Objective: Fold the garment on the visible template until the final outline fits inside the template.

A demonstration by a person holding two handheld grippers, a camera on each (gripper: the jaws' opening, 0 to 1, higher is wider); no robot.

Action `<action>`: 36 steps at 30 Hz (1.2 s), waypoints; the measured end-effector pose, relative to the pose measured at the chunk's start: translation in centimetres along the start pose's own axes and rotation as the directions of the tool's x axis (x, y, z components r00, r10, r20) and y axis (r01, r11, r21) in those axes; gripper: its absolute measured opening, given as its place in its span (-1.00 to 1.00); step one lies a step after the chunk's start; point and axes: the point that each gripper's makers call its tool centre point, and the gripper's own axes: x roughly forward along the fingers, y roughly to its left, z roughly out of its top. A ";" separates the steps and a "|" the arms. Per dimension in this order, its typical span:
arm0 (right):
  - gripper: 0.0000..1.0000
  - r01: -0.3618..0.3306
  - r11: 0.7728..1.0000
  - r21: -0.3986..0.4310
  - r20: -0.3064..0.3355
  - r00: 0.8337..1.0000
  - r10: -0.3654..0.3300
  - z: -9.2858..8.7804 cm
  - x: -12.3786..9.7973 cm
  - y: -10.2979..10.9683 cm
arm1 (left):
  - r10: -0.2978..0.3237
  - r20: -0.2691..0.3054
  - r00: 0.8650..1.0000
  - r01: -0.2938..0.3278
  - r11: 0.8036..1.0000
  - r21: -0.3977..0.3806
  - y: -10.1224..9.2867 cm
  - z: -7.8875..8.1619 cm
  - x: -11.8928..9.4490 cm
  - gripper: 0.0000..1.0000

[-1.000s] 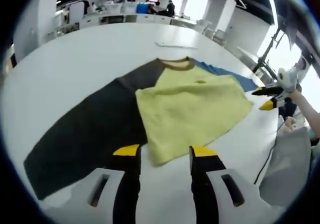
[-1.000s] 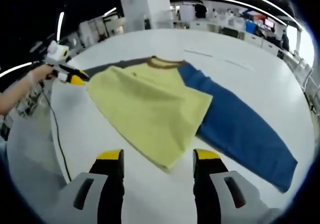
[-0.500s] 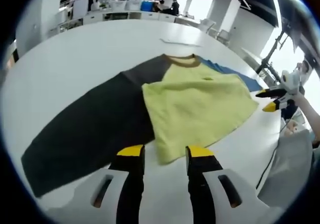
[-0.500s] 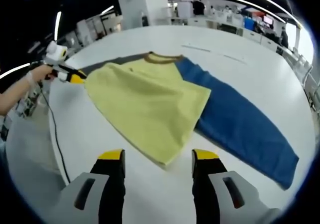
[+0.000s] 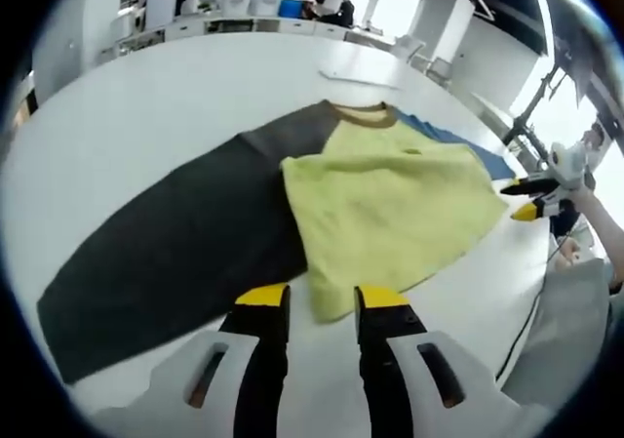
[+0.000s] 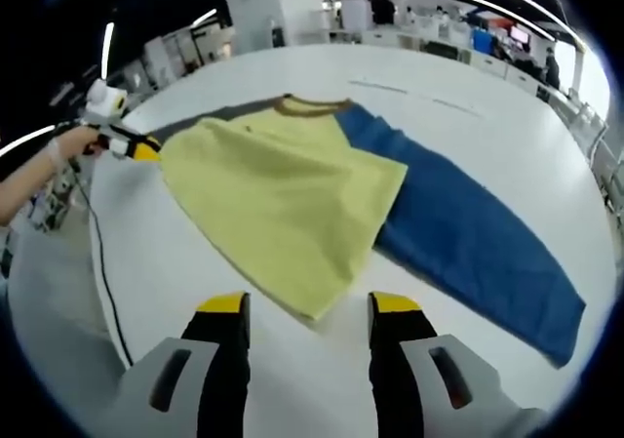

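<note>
Left gripper view, bottom centre: our left gripper (image 5: 310, 299) hovers narrowly parted and empty at the near corner of the yellow body (image 5: 395, 204) of the garment, probably lining up a pinch. Beyond, the dark grey sleeve (image 5: 166, 248) lies flat toward the lower left. In the right gripper view our right gripper (image 6: 310, 306) stands wider, empty, beside the soft blue sleeve (image 6: 468, 233) on the smooth white table (image 6: 546, 155).

Left gripper (image 5: 310, 299) and right gripper (image 6: 308, 306) empty, jaws apparently parted.
</note>
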 end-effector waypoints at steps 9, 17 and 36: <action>-0.12 0.013 1.000 0.013 -0.009 1.000 -0.012 -0.5 0.1 -0.4 | -0.001 -0.009 1.000 0.001 1.000 -0.004 0.2 -0.1 0.3 -0.61; -0.19 0.016 1.000 -0.012 -0.005 1.000 -0.016 -0.3 0.3 -0.4 | 0.000 -0.008 1.000 0.000 1.000 -0.007 0.3 -0.2 0.5 -0.69; -0.33 0.064 0.993 -0.102 0.003 0.998 -0.064 -0.5 0.4 -0.8 | 0.017 -0.007 1.000 -0.017 1.000 0.024 0.3 -0.6 0.5 -0.80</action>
